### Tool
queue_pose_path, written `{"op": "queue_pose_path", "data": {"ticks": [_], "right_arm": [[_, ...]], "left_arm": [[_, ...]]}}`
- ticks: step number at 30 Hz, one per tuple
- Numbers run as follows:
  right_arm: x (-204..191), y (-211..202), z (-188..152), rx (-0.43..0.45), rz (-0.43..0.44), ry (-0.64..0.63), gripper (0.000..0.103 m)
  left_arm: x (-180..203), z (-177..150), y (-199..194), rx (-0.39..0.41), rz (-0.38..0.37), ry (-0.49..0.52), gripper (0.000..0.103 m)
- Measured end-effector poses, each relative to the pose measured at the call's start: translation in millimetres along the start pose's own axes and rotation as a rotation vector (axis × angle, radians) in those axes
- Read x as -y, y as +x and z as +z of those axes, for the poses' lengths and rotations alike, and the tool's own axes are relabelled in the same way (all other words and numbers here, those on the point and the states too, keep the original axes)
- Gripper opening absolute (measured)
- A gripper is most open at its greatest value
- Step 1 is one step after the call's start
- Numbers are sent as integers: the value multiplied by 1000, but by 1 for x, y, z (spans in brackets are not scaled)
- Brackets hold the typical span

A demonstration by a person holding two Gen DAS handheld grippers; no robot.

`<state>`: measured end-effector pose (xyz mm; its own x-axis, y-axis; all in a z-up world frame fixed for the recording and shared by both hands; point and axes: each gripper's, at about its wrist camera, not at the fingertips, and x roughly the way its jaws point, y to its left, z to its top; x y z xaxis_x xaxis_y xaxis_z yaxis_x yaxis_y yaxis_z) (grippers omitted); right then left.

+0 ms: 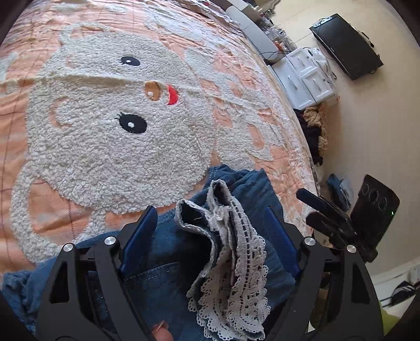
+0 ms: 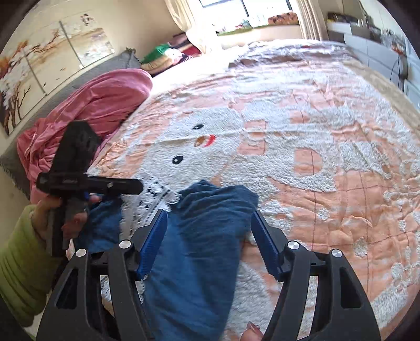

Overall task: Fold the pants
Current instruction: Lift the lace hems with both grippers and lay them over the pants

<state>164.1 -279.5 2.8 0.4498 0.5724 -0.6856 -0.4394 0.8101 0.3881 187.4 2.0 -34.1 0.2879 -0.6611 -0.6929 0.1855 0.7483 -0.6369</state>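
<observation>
Left gripper (image 1: 210, 230): one, jaws spread wide, holding nothing; blue pads either side of a bunched lace-trimmed hem (image 1: 231, 262), neither pad seen pressing it. Right gripper (image 2: 210, 241): one, jaws likewise wide apart, nothing clamped; denim lies between its pads without visible contact on the right side. Pants (image 2: 199, 251): one pair, blue denim, crumpled on the bedspread near the bed's lower edge, one back pocket showing in the left view, white lace at the cuffs. A fingertip shows at the bottom of each view. Bedspread (image 1: 105, 131): one, peach quilted, with a fuzzy white bear face and raised letters; broad open surface beyond the pants toward the far side. Blanket (image 2: 92, 110): one, pink, heaped at the head end, well apart from the pants. Headboard (image 2: 65, 86): grey, behind the blanket. Wall painting (image 2: 44, 60): three panels. Window (image 2: 246, 15) at the far end, bright, with curtains. Off the bed's edge, on the floor in the left view: clothes pile (image 1: 315, 131), one; white cabinet (image 1: 307, 78), one; black monitor (image 1: 346, 47), one; black device (image 1: 375, 209) with a green light, one. Bed edge runs close beside the right gripper in the left view.
</observation>
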Motion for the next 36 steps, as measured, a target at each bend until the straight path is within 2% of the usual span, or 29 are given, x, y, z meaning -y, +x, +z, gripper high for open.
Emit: {"op": "queue_pose_path", "data": {"ticks": [2,5,6,7,9,10,13,14,16,19,23,25,26,27,30,32,36], "right_arm": [[17,19,10,-46,-14,61,65],[31,46,14,-120,16,123,63],[30,55,11,-145,36,138,54],[33,62,13,-170,49,148,42],[30,63,11,-156,92,137,8],[30,56,11,-129,127,126,8],[47,32,15,-45,125,173,8],[56,30,14,-38,111,199,8],[64,37,15,-56,114,217,8],[58,54,11,-99,40,158,11],[59,59,8,-105,14,139,21],[59,49,8,-85,1,148,42],[57,39,7,-60,-13,141,55],[54,29,6,-33,-19,126,55],[38,0,-4,20,-37,73,60],[26,-13,-16,31,-27,43,65],[3,-32,-48,26,-31,-14,68]], "left_arm": [[3,-3,-1,8,-31,12,72],[9,-2,3,-2,-30,22,40],[10,-1,5,-6,-23,30,29],[12,0,6,-3,-20,36,27],[16,1,6,3,-36,41,20],[20,1,4,14,-51,51,19],[26,2,-7,90,-114,93,19],[25,4,-6,102,-100,98,19],[12,6,9,55,-38,50,19],[-4,4,31,1,35,-5,20],[-14,2,29,16,6,-41,27],[-9,-1,18,34,19,-29,40],[-5,-3,11,44,23,-22,52],[-2,-6,4,51,32,-17,58],[10,-21,-17,61,84,6,61],[19,-36,-30,70,104,21,62],[40,-75,-43,73,120,63,64]]}}
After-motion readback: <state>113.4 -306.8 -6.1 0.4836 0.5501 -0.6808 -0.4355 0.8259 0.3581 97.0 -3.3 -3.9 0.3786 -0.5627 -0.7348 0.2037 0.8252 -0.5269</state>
